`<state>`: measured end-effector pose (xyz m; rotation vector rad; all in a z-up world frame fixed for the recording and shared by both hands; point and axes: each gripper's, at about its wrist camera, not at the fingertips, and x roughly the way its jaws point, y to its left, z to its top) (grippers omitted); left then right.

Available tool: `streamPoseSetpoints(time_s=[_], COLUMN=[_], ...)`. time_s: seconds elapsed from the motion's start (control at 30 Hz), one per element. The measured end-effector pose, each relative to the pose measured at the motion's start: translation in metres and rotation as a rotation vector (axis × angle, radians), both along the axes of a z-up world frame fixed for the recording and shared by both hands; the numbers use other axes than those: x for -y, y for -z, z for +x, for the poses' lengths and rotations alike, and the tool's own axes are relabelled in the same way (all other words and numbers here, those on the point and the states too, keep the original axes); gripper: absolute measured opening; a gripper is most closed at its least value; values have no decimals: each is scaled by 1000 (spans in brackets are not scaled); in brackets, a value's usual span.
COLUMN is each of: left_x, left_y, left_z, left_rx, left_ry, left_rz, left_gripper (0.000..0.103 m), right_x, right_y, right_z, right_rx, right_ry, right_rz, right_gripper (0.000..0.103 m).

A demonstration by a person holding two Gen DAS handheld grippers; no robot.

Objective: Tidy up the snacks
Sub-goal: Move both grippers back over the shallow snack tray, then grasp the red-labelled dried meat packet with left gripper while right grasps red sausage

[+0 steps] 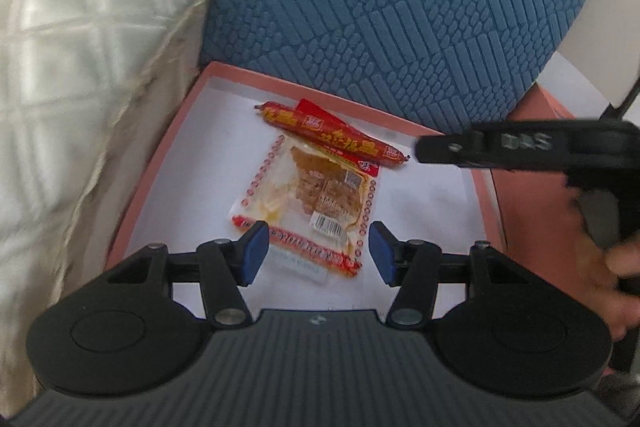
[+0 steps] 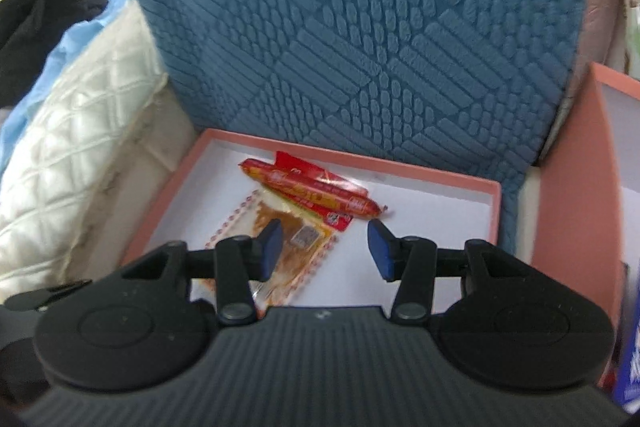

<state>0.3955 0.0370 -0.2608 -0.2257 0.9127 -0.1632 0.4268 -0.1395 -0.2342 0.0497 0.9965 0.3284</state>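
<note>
Both jaws spread, nothing pinched: left gripper (image 1: 314, 253), right gripper (image 2: 322, 249). Sausage (image 1: 332, 133) laid across snack packet (image 1: 308, 203), both inside pink box (image 1: 148, 163), nearer its far-left corner.

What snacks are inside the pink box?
Inside the pink box lie a red sausage stick and a clear packet of brown snack. The sausage rests across the packet's top edge, covering a red wrapper whose contents stay hidden.

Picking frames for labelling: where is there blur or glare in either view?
Left wrist: the right tool and hand smear, snack pack fairly sharp, white pillow washed out. Right wrist: soft throughout, sausage print unreadable, edges bowed.
</note>
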Motion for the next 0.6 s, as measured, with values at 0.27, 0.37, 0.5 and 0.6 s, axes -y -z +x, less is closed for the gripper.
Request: streamPoseSetpoints(time_s=[0.27,0.37,0.5,0.6], left_x=[12,15,17,19], left_y=[15,20,25,29], left_z=[32,38,41,43], left_rx=[-3,4,11,11], left_ry=[65,97,119,131], left_rz=[66,90,98,105], left_gripper=[64,66,67,67], right_x=[-21,-28,-38,-42], right_y=[27,35,47,57], right_z=[44,56,66,72], right_rx=[-12,-11,-22,-57], right_ry=[-97,-134,-209,-248], right_rz=[-38,-52,-78,-71], right_gripper=[49,49,49,49])
